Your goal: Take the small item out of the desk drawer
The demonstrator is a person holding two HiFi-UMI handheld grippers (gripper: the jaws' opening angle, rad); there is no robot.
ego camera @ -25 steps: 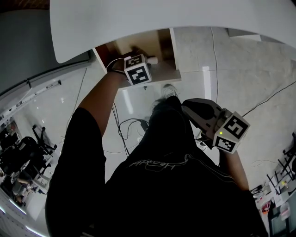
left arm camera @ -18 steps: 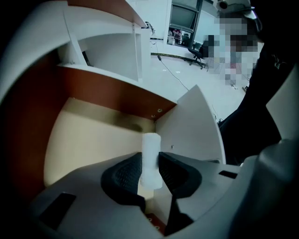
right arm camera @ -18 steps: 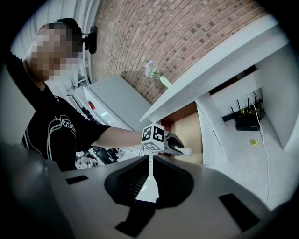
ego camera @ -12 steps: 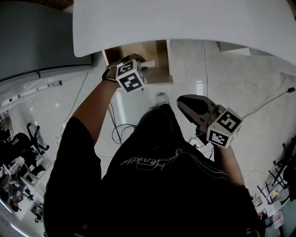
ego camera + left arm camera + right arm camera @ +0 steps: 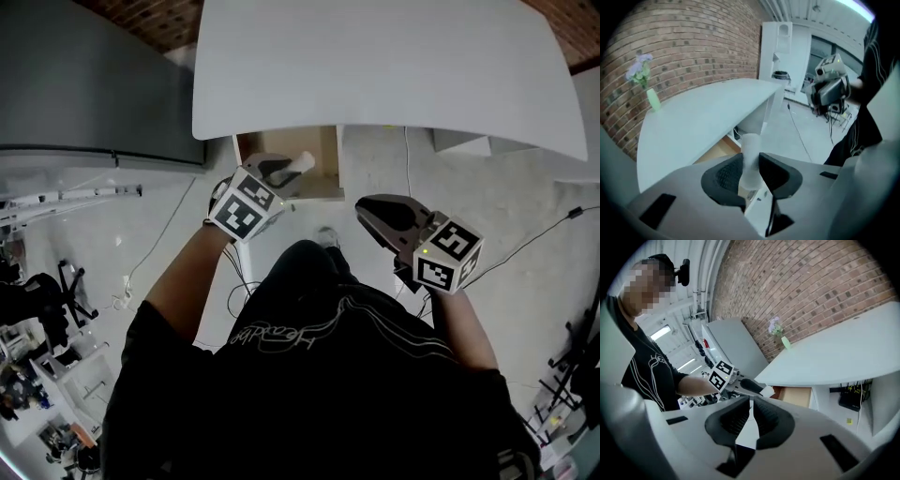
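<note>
— What did we find in the head view?
— We saw the left hand-held gripper (image 5: 281,172) raised in front of the white surface (image 5: 394,66). It was clamped on the small item (image 5: 303,163), a pale little cylinder that stuck out past its jaws. The open drawer (image 5: 326,150) showed just under the surface's near edge, behind the item. The right hand-held gripper (image 5: 368,206) hung apart to the right, with nothing in it

— And the left gripper view?
— There we made out both pads pressed against the small item (image 5: 750,152), which stood upright between them, out of the drawer (image 5: 716,151). Beyond it we saw the surface (image 5: 703,112) and a green vase (image 5: 653,99) of flowers by the brick wall (image 5: 689,42). The right hand-held gripper (image 5: 828,91) was off to the right

— The right gripper view?
— We read the right hand-held gripper (image 5: 751,411) as clenched, only a slit between its jaws and nothing held. Past them we saw the left hand-held gripper (image 5: 754,386) with the small item (image 5: 767,391) at its tip, just beside the drawer (image 5: 796,395) and below the surface's edge
</note>
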